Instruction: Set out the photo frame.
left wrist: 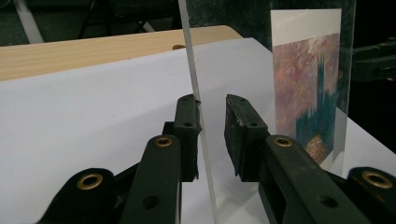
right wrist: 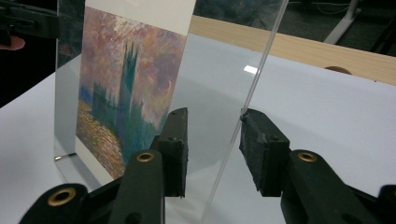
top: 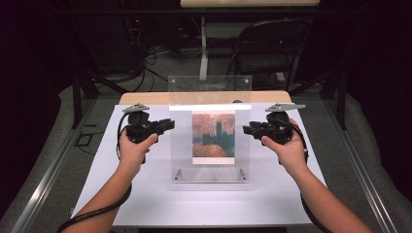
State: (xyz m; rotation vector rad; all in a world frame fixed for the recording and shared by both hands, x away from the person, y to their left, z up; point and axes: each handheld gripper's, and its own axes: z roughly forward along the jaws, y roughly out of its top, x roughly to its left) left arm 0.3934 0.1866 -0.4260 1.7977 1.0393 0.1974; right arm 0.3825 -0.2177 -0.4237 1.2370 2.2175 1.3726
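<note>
Your left gripper (top: 170, 125) stands at the left edge of the upright clear panel (top: 210, 90), jaws narrowed but not clamped. In the left gripper view the sheet's thin edge runs between them, one pad touching it and the other just apart.

The panel stands mid-worktop, nearer the far edge than the near one. The painted print (top: 214, 135) of dark towers under a pink sky shows through its middle, and two small metal pegs (top: 177, 174) sit at its foot.

Your right gripper (top: 247, 129) mirrors the left at the panel's right edge. It is half-closed, with the sheet between the pads and a clear gap on one side.

To do this well, close both sides evenly and squarely on the edge, at matching height. Otherwise, in my judgement, the slick sheet may twist or slip.

The white worktop (top: 145, 194) is smooth and bare around the panel, with a wooden strip (top: 145, 98) along its far edge. Beyond it the room is dark, with a folding chair (top: 269, 48) and loose cables on the floor.
</note>
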